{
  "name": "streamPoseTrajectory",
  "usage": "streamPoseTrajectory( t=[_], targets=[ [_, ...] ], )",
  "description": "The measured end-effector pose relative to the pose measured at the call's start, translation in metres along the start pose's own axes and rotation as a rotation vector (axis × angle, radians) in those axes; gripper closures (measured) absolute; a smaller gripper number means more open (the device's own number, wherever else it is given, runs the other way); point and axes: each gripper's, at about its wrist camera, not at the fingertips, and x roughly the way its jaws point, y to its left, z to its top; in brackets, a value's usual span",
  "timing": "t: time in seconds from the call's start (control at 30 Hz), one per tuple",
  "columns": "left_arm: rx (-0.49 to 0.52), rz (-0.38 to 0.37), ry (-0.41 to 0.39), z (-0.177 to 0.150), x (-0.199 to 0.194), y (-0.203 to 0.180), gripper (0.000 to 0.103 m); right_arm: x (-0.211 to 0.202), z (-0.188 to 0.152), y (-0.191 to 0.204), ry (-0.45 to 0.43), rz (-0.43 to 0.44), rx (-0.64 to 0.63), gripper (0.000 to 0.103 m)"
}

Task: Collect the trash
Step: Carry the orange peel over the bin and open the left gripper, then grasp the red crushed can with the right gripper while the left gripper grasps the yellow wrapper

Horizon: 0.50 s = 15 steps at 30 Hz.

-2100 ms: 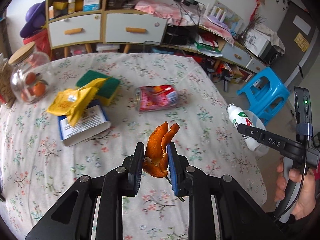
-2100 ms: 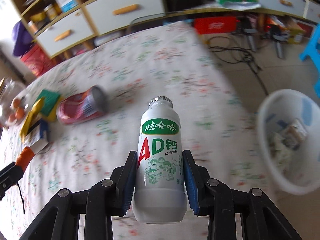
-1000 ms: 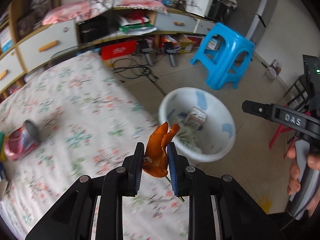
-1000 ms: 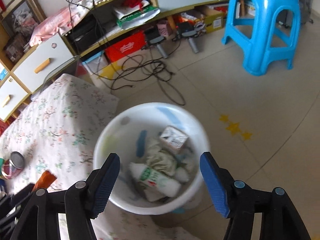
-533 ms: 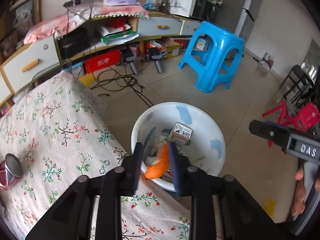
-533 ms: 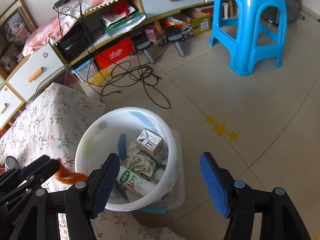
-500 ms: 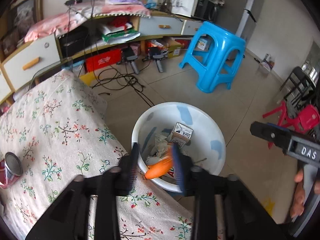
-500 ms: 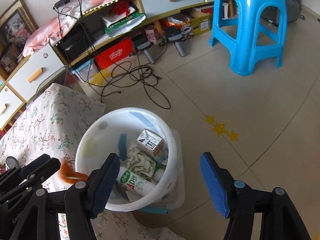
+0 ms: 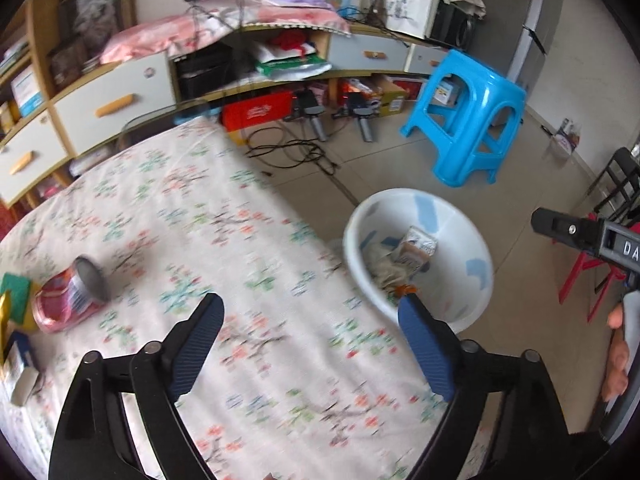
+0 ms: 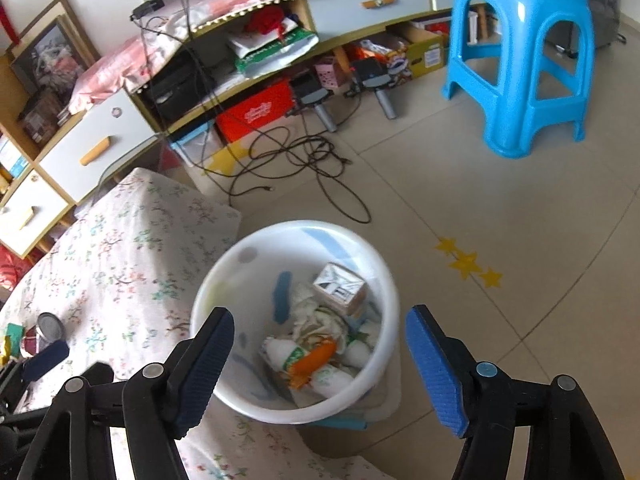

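My left gripper (image 9: 310, 304) hangs over the floral table (image 9: 200, 208) near its edge, its jaws opening wide with nothing between them. The orange peel (image 10: 316, 356) lies inside the white bin (image 10: 280, 226) on top of a white AD bottle (image 10: 288, 354), a small carton and crumpled paper. Only a sliver of the peel (image 9: 404, 290) shows in the left wrist view, in the bin (image 9: 460, 240) beside the table. Above the bin my right gripper (image 10: 320, 316) is empty, jaws opening. A crushed pink can (image 9: 68, 296) lies on the table at the left.
A blue stool (image 10: 520, 60) stands on the tiled floor beyond the bin, with loose cables (image 10: 300, 160) and low cabinets behind. A green sponge (image 9: 14, 284) and a box (image 9: 16, 364) sit at the table's left edge. A red chair (image 9: 588, 268) is at the right.
The left jaws spread apart and the orange peel dropped from them into the bin. The left view has swung from the bin back toward the table. The right jaws widened a little.
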Motion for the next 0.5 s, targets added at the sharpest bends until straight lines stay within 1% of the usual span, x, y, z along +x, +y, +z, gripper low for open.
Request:
streamPoseTrajectory(
  t=[0.13,0.2,0.37,0.5],
  targets=[
    [-0.015,0.038,-0.002,-0.014,-0.015,0.027,0.006,0.003,-0.003,0.017,0.013,0.017,-0.028,0.017],
    [-0.023,0.058,-0.002,-0.019,-0.021,0.039,0.005,0.005,-0.005,0.028,0.024,0.028,-0.041,0.015],
    [-0.057,0.150,0.018,-0.033,-0.036,0.081,0.004,0.012,-0.011,0.054,0.046,0.035,-0.080,0.009],
    [-0.111,0.224,0.020,-0.043,-0.047,0.121,0.004,0.017,-0.014,0.080,0.052,0.040,-0.118,0.007]
  ],
)
